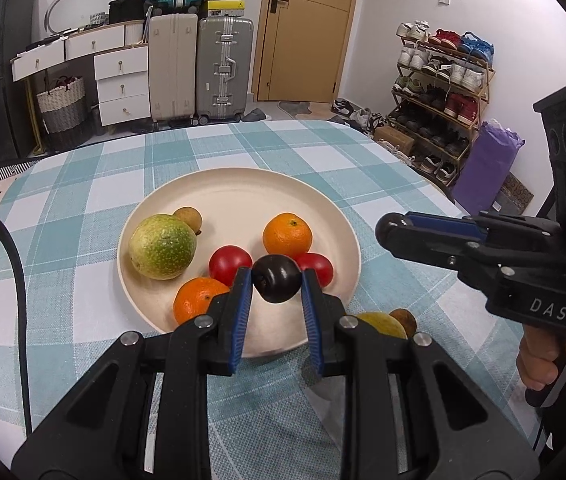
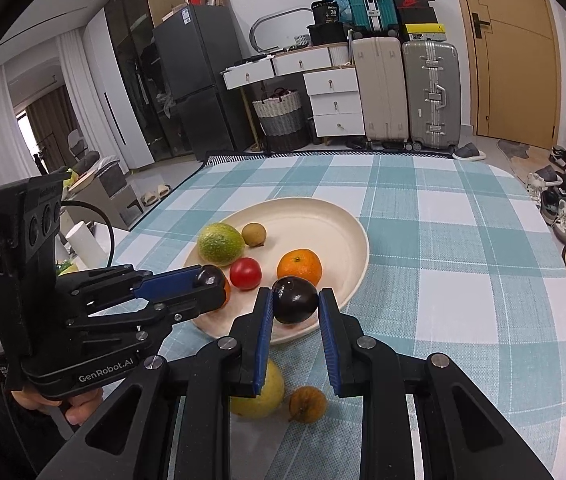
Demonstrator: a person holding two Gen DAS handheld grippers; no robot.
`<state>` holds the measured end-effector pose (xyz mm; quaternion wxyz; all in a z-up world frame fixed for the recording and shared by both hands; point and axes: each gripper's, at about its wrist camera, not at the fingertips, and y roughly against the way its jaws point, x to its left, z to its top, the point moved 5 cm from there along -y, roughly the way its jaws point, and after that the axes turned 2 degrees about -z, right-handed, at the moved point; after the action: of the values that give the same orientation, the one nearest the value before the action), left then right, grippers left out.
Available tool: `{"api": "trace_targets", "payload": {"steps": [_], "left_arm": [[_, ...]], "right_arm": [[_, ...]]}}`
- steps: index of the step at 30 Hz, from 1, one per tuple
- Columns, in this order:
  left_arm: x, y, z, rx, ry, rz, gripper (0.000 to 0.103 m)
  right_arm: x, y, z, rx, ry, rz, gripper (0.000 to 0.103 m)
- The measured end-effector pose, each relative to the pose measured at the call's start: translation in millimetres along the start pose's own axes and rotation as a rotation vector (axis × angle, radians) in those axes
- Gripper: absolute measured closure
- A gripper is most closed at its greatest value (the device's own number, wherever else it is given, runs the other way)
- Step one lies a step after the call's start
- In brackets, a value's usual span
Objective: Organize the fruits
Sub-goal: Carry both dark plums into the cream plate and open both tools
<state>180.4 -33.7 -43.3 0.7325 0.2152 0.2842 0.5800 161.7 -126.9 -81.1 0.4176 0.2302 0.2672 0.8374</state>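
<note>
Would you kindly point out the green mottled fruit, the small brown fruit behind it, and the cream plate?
Green mottled fruit (image 1: 162,247), left wrist view, centre of its skin.
Small brown fruit (image 2: 253,234), right wrist view, middle of its visible side.
Cream plate (image 1: 239,196), left wrist view, bare far part of its surface.

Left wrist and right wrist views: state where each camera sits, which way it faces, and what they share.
Left wrist: sits on the left gripper, looks down along its jaws, shut on a dark plum, toward the door; right gripper and hand show.
Right wrist: sits on the right gripper, jaws shut on another dark plum, faces the fridge; left gripper shows.
Shared: cream plate, checked tablecloth, suitcases.
</note>
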Motion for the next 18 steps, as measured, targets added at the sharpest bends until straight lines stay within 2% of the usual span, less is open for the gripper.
{"api": "trace_targets", "payload": {"steps": [18], "left_arm": [[-1,-22,-10,0.032,-0.03,0.035,0.081]], "right_arm": [[-10,-43,0,0.064,-0.007,-0.044,0.079]]}}
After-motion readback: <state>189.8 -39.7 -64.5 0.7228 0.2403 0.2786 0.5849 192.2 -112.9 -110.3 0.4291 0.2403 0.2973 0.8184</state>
